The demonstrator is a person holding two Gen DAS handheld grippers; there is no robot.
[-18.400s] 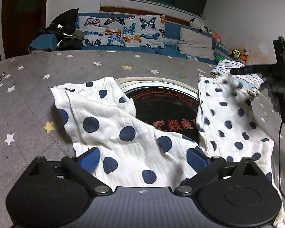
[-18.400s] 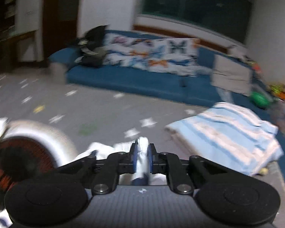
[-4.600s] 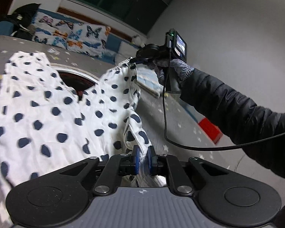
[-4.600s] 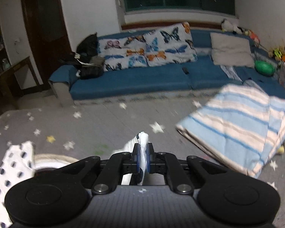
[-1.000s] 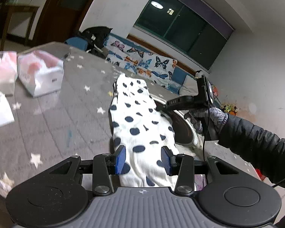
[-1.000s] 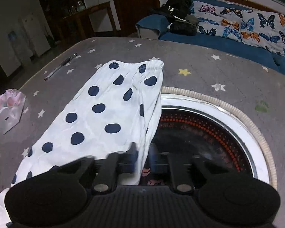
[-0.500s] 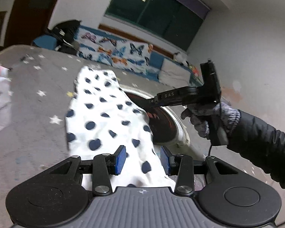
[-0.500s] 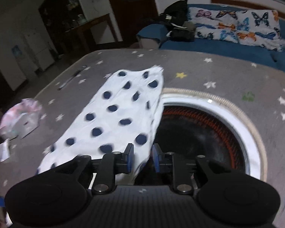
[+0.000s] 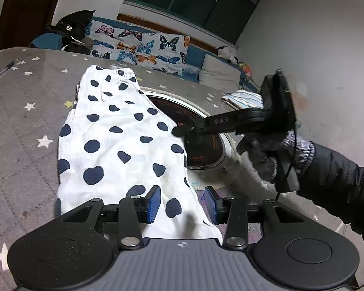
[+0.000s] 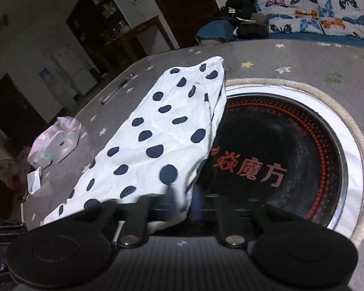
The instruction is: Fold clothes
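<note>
The white navy-dotted cotton garment [image 9: 123, 140] lay lengthwise, waistband toward the sofa; left gripper [image 9: 183, 205] released, right gripper [image 10: 182, 203] clenched on its edge.

white walls [image 9: 315, 36] and a dark window [image 9: 194, 2] stand behind a blue sofa [image 9: 194, 55] with butterfly cushions [image 9: 138, 46]; a dark wooden door [image 9: 24, 12] is left.

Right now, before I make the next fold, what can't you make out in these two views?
- Right gripper: its jaws are motion-blurred in the right wrist view.
- White navy-dotted cotton garment: its near hem is hidden behind the left gripper in the left wrist view.
- Blue-and-white striped folded cloth: partly hidden behind the right gripper's body.
</note>
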